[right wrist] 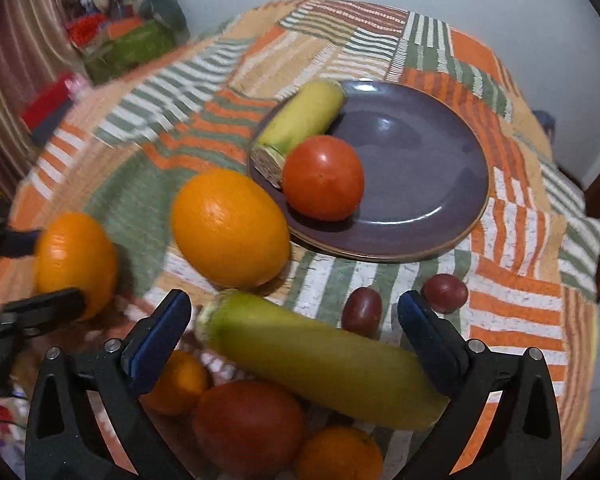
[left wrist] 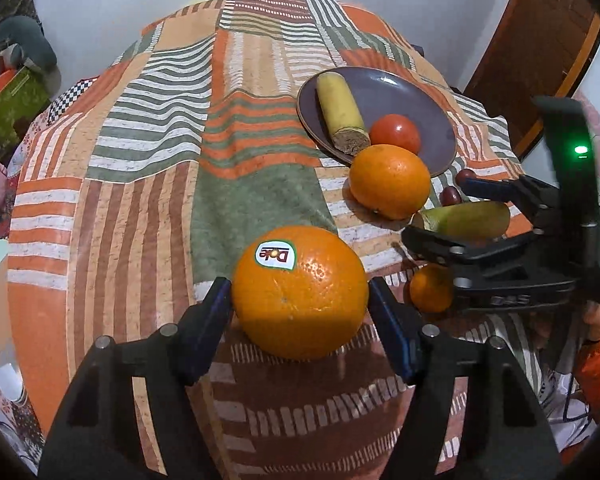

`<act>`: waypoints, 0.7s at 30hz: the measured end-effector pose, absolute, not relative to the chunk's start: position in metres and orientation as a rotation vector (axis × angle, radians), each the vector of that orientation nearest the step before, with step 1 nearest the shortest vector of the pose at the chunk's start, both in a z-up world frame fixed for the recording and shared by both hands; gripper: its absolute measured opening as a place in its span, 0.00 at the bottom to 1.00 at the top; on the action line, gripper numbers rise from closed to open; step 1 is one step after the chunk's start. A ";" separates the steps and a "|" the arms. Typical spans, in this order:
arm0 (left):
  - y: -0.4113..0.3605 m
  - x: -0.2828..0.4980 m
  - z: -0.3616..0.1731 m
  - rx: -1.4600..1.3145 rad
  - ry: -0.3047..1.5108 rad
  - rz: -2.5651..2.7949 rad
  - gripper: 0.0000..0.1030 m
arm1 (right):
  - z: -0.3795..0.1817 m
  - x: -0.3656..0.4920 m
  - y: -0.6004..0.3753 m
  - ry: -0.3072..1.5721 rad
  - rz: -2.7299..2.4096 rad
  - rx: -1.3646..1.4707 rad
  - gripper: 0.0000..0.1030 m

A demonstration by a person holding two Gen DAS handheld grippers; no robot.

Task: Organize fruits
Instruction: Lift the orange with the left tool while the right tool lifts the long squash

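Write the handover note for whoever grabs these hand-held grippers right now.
Left hand-held gripper: shut on the Dole orange.
Right hand-held gripper: open around the greenish banana piece, no grip visible.
Done: yellow banana piece and tomato on the purple plate.
Left: plain orange beside the plate, two grapes, plus small oranges and a red fruit near the right gripper.

A Dole-stickered orange (left wrist: 300,292) sits on the cloth; a banana piece (left wrist: 342,112) and tomato (left wrist: 395,133) lie on the plate (left wrist: 416,92).
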State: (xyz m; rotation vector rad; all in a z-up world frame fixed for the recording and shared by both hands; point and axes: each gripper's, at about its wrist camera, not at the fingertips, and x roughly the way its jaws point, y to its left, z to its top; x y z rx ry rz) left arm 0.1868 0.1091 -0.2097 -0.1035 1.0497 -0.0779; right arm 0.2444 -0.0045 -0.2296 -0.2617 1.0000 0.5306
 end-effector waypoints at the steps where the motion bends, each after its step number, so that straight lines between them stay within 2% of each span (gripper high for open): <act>1: 0.108 0.186 -0.210 -0.102 1.047 -0.078 0.67 | -0.230 0.245 -0.005 1.003 0.520 -0.269 0.99; 15: 0.099 0.187 -0.212 -0.068 1.052 -0.047 0.67 | -0.209 0.255 -0.108 1.039 0.471 0.002 0.96; 21: 0.088 0.191 -0.211 -0.069 1.063 -0.060 0.67 | -0.185 0.247 -0.115 0.962 0.538 -0.105 0.98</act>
